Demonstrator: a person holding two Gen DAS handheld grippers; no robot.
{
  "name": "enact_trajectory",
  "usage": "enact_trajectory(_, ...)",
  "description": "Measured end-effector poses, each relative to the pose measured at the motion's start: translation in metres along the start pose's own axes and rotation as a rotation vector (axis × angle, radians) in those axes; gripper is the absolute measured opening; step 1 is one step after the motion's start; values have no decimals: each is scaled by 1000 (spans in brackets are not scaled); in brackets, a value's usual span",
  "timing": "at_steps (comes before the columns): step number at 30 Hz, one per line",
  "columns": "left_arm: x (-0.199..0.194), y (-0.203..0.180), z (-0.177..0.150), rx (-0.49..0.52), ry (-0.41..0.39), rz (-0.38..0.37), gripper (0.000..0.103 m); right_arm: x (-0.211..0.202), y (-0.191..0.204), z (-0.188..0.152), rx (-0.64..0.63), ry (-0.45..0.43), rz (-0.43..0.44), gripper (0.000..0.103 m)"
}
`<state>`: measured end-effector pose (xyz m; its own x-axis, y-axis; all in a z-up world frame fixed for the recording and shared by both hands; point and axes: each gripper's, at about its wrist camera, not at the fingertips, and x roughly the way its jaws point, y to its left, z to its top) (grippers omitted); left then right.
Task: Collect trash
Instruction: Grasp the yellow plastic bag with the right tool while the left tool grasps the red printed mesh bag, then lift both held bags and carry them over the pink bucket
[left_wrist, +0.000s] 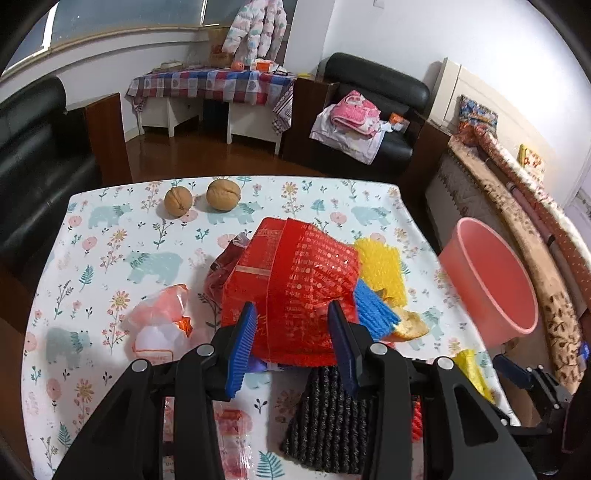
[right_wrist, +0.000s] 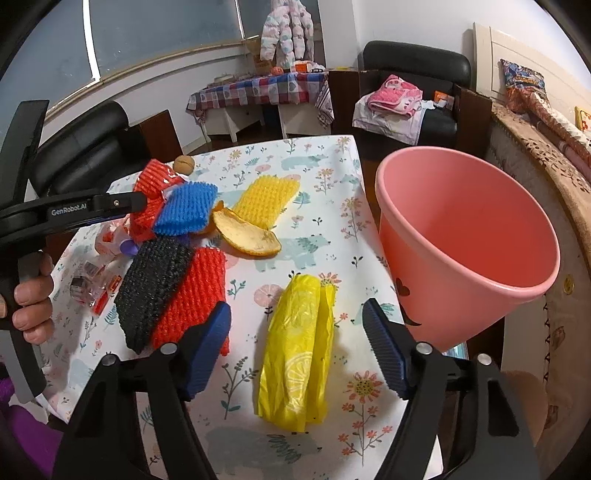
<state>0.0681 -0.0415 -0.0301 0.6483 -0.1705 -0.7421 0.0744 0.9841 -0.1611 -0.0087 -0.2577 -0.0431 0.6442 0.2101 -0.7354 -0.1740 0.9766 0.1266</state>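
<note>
My left gripper (left_wrist: 291, 332) is shut on a red plastic wrapper (left_wrist: 295, 273), with both blue pads pressing its sides above the flowered tablecloth (left_wrist: 110, 258). The right wrist view shows that gripper from the side (right_wrist: 142, 201), held by a person's hand (right_wrist: 31, 302). My right gripper (right_wrist: 299, 332) is open and straddles a folded yellow plastic bag (right_wrist: 299, 350) lying on the cloth; neither pad touches it. A pink bin (right_wrist: 469, 240) stands tilted at the table's right edge, empty inside, also in the left wrist view (left_wrist: 487, 280).
A yellow foam net (right_wrist: 266, 199), a blue foam net (right_wrist: 186, 214), an orange peel (right_wrist: 245, 232), a black net (right_wrist: 155, 288) and a red net (right_wrist: 195, 295) lie left of the yellow bag. Two walnuts (left_wrist: 178, 201) (left_wrist: 223, 194) sit at the far edge. A pale plastic bag (left_wrist: 159, 325) lies left.
</note>
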Motion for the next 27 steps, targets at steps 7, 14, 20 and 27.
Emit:
enact_trajectory(7, 1, 2, -3, -9, 5, 1, 25, 8, -5, -2, 17, 31, 16, 61)
enact_trajectory(14, -11, 1, -5, 6, -21, 6, 21, 15, -12, -3, 43, 62, 24, 33)
enact_trajectory(20, -29, -5, -3, 32, -65, -6, 20, 12, -14, -3, 60, 47, 44, 18)
enact_trajectory(27, -47, -32, 7, 83, -101, -74, 20, -16, -27, 16, 96, -74, 38, 18)
